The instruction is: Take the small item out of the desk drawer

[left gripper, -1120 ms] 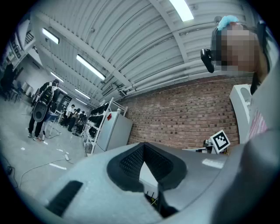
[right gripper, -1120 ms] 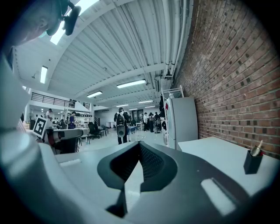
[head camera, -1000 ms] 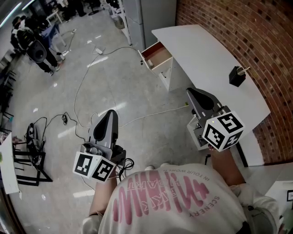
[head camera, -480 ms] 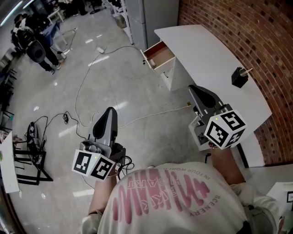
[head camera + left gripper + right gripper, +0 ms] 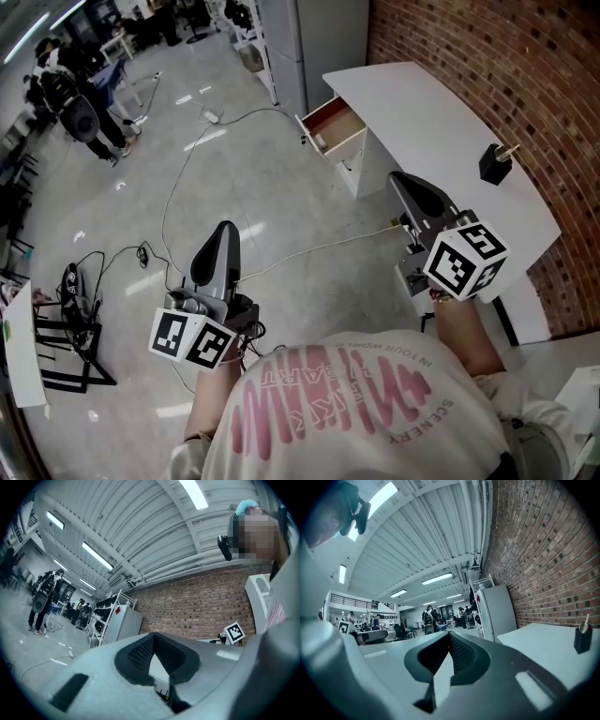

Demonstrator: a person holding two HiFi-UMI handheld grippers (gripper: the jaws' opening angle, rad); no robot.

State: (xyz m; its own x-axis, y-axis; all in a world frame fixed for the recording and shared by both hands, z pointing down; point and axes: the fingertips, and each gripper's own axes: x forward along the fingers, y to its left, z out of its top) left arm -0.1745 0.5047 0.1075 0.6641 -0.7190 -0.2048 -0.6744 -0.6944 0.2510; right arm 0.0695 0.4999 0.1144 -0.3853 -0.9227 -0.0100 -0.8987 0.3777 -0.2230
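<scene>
Both grippers have eased forward a little. Left gripper (image 5: pixel 225 234) hangs over the floor (image 5: pixel 272 197), jaws pressed together, empty. The open drawer (image 5: pixel 336 127) lies ahead, its small item too tiny to make out. Right gripper (image 5: pixel 405 183), likewise closed and empty, is beside the desk (image 5: pixel 441 112).

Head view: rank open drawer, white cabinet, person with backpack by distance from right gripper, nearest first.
1. Open drawer, just ahead of the right gripper, at the desk end.
2. White cabinet, beyond the desk, top centre.
3. Person with backpack, far top left.
</scene>
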